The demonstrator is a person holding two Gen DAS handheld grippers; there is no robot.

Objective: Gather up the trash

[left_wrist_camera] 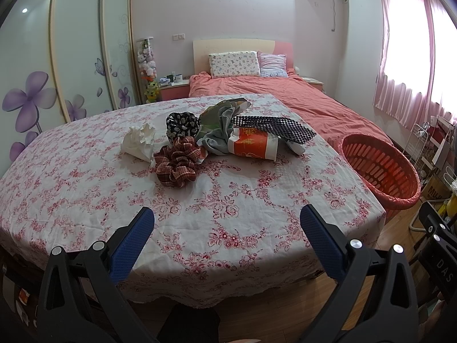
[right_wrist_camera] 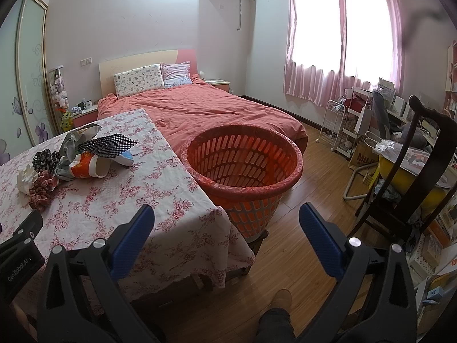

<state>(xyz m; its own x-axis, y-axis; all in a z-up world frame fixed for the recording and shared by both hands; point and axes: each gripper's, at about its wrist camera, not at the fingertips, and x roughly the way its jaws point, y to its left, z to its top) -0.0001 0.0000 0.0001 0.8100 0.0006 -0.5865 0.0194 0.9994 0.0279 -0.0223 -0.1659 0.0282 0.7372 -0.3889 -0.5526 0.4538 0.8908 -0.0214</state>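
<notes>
— Bedroom, daylight through pink curtains [right_wrist_camera: 340, 37]: where do we stand?

— We stand at the near edge of a table [left_wrist_camera: 85, 200] under a white cloth printed with red flowers, our landmark. Nearest us, our left gripper [left_wrist_camera: 227, 223] hangs over that near edge, its blue-padded fingers [left_wrist_camera: 134, 240] spread wide with nothing between them. Our right gripper [right_wrist_camera: 227, 223] is off the table's right corner, above the wood floor, its jaws just as wide and equally empty. A shoe and trouser leg show below it.

— And the trash?

— It lies in a heap toward the table's far half. On the near side of the heap we see a red-and-cream plaid scrunchie [left_wrist_camera: 177, 164], with a crumpled white tissue [left_wrist_camera: 140, 143] just to its left. Behind those sit a black floral scrunchie [left_wrist_camera: 181, 124], a grey cloth [left_wrist_camera: 220, 134] and an orange-and-white paper cup [left_wrist_camera: 252, 144] on its side. A black mesh sheet [left_wrist_camera: 274, 127] rests across the cup and reaches toward the table's right edge; a crinkled wrapper [left_wrist_camera: 228, 105] is at the heap's far side.

— Where would it go?

— We can only report an orange slatted basket [right_wrist_camera: 242, 165], lined with a red bag at the rim, touching the table's right side. We see nothing inside it.

— Beyond the table?

— A bed [right_wrist_camera: 205, 105] with a salmon cover and two pillows runs from the table's far edge to the back wall. Left of the table stands a wardrobe [left_wrist_camera: 77, 43] with purple flower decals; to its right, past the basket, a dark wooden chair [right_wrist_camera: 422, 154] and cluttered shelves.
</notes>
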